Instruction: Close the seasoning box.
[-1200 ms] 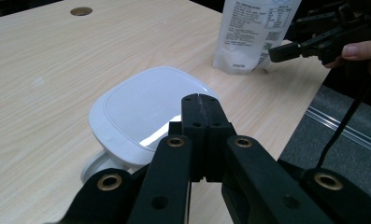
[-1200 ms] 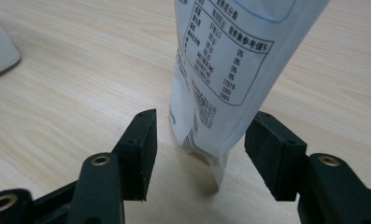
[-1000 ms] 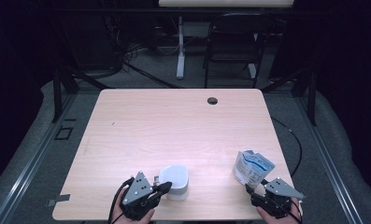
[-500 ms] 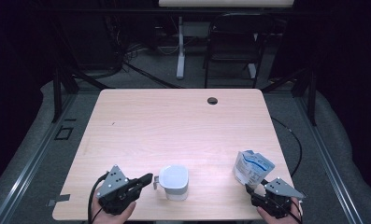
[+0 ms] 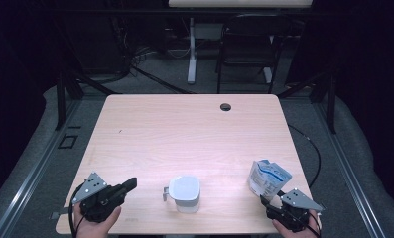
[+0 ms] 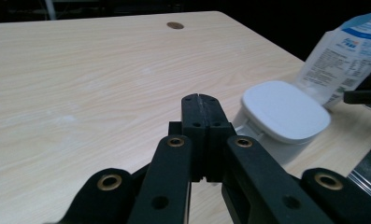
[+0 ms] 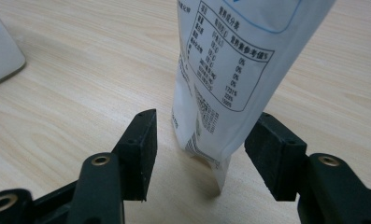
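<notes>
Overhead camera, two close gripper-mounted

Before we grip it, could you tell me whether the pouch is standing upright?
Upright: the pouch stands on its base between the open right claw.

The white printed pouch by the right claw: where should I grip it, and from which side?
Grip the standing white printed plastic pouch low on its narrow bottom, from the person's side. The open right claw already flanks it there, a pad either side of its flat faces.
</notes>
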Tool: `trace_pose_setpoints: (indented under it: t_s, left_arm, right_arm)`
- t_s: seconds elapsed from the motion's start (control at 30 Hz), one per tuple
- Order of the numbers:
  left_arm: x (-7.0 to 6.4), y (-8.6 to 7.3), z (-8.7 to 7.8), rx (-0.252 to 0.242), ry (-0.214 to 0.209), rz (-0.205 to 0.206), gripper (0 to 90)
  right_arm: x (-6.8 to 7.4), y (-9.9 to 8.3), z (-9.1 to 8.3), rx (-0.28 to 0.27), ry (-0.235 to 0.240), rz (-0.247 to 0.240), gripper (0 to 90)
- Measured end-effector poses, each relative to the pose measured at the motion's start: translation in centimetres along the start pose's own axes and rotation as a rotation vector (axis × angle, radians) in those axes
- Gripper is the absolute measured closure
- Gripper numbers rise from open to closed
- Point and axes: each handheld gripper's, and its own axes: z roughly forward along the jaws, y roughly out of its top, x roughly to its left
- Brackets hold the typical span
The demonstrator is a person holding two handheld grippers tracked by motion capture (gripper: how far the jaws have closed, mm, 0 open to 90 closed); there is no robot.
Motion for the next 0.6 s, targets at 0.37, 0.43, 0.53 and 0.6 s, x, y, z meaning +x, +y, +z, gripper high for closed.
trace_pose_setpoints:
  t_s: [0.37,0.43,0.53,0.6]
  left_arm:
    - [3.2,-2.3,0.1,0.043,0.078,-0.072,90.0]
    - [3.7,-2.8,0.4,0.055,0.090,-0.080,90.0]
    - [4.7,-4.0,0.9,0.075,0.116,-0.098,88.1]
    - [5.1,-4.6,1.2,0.098,0.128,-0.106,87.2]
  right_arm:
    - [0.0,0.0,0.1,-0.003,0.003,0.002,44.2]
    - [0.0,0.0,0.1,-0.002,0.001,0.000,44.2]
    - [0.1,0.0,0.2,0.007,0.001,-0.007,44.2]
    - [0.0,0.0,0.2,0.009,0.001,-0.006,44.2]
